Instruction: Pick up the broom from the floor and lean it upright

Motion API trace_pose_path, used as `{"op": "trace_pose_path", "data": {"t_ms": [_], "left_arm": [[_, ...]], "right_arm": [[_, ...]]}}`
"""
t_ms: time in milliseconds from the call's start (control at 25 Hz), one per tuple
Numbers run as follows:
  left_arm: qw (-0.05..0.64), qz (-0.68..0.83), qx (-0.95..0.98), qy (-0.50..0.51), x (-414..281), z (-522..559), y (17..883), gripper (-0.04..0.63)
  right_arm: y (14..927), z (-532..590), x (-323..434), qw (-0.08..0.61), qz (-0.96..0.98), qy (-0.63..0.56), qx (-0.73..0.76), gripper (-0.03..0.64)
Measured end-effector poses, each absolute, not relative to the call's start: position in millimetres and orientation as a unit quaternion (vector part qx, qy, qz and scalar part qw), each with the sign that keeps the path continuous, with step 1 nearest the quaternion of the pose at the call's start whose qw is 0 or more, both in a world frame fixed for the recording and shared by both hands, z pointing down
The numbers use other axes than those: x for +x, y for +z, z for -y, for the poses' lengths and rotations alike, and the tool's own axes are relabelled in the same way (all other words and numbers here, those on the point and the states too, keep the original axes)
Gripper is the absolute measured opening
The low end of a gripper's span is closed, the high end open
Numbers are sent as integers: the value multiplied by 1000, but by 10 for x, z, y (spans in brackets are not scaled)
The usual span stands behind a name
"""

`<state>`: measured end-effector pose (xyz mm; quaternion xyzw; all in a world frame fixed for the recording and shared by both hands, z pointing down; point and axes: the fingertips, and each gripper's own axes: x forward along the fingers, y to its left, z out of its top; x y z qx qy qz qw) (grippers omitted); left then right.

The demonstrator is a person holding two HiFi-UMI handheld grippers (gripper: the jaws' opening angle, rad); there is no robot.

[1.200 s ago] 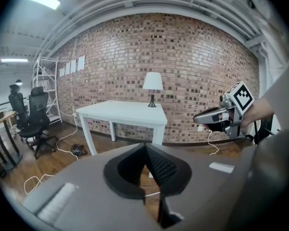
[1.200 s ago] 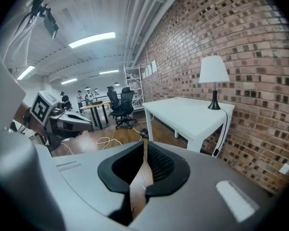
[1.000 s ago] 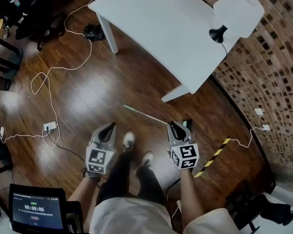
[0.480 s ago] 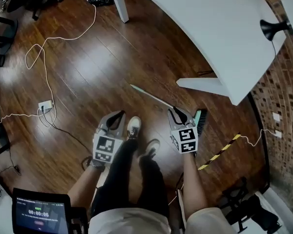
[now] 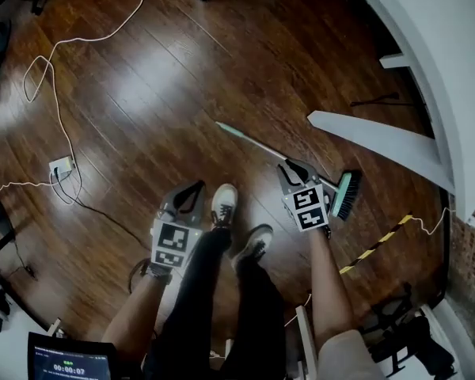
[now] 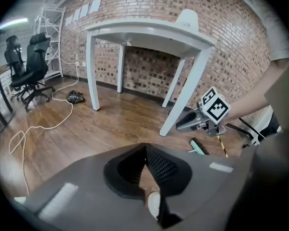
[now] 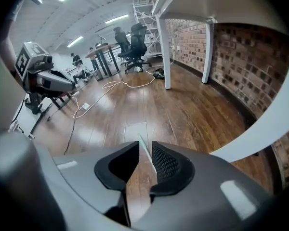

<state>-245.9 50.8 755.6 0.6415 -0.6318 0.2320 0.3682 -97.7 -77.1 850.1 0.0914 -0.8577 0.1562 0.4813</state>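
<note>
**Desk:** What has changed down there?

**Operator:** My right hand-held gripper (image 5: 291, 168) and left hand-held gripper (image 5: 194, 190) have both dropped toward the floor (image 5: 142, 93) over the last second, and the head view has closed in with them. The right one's jaws have just been spreading. They now straddle the broom (image 5: 253, 142) handle toward its brush end, with the pads not yet biting.

**Desk:** And the broom itself?

**Operator:** It hasn't moved. It lies flat on the wood floor, its teal brush head (image 5: 344, 195) just beside the foot of the white table (image 5: 372, 135) and its handle running away from the table.

**Desk:** The left?

**Operator:** It hangs farther from the table, beyond my shoes (image 5: 224, 203), with its jaws pressed together on nothing.

**Desk:** Where does that leave the job?

**Operator:** At the grasp, I judge. The right still has to close on the handle and lift, and the leaning upright is all still to do.
</note>
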Motion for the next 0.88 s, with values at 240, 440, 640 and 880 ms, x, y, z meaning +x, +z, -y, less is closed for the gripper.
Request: {"op": "trace_pose_path", "data": {"t_ms": [240,440,640,880], "left_arm": [[369,633,645,219,-2532,-468,8284,2],[369,641,638,214,-2568,-534,8933,2],[386,642,629,211,-2531,-681,9489,2],[415,629,624,207,-2385,-956,9825,2]], "right_arm": [[9467,760,-1118,506,851,123,60,98],[10297,691,-1137,529,843,93,31,98],[11054,596,-1059,556,826,89,25,98],[11540,494,-946,597,802,33,8,86]]}}
